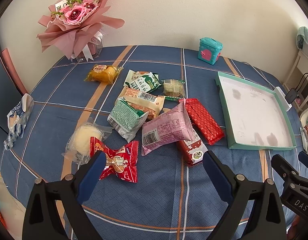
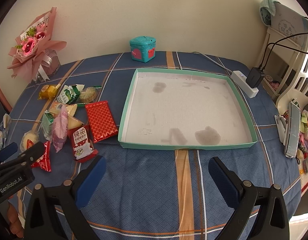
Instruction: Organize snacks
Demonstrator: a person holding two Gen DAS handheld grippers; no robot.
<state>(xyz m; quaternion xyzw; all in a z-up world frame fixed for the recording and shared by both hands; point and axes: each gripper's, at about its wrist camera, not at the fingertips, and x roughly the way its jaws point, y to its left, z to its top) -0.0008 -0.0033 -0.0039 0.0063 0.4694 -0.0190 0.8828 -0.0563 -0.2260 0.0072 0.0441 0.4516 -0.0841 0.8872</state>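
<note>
Several wrapped snacks lie heaped on the blue plaid tablecloth. In the left wrist view I see a red candy-style pack [image 1: 119,165], a pale round cake [image 1: 85,138], a pink pack [image 1: 166,130], a green-white pack [image 1: 125,118] and a red patterned bar [image 1: 203,120]. My left gripper [image 1: 154,160] hangs open just short of the pile, holding nothing. A shallow teal tray [image 2: 246,108] with a white, stained floor sits empty to the right. In front of its near wall my right gripper [image 2: 157,166] is open and empty. The left gripper [image 2: 22,150] shows at that view's left edge.
A pink paper bouquet [image 1: 74,20] stands at the back left, a small teal toy box [image 2: 143,49] at the back. A white power strip [image 2: 245,83] with a black plug, a phone on a stand [image 2: 293,128] and clutter line the right edge. A clear wrapper [image 1: 19,118] lies far left.
</note>
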